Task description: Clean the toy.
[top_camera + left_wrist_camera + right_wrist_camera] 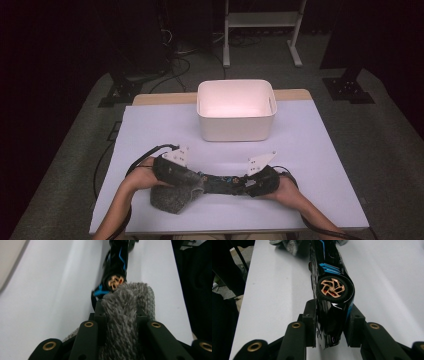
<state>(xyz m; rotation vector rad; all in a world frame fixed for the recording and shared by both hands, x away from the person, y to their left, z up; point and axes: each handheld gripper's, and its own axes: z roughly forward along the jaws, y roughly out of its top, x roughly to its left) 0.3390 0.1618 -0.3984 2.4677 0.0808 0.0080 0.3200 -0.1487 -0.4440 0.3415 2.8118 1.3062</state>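
Half toy car (222,183) under grey cloth (175,195)

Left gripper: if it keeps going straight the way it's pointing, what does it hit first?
Likely the black toy car. The left gripper, shut on the grey fuzzy cloth, points straight at the car's wheel end, just past the cloth.

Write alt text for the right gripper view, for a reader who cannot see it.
The right claw clamps one end of a glossy black toy car with blue stripes, tipped on its side so a copper-spoked wheel faces the camera. The car stretches away across a white table toward a grey fuzzy cloth at the top edge.
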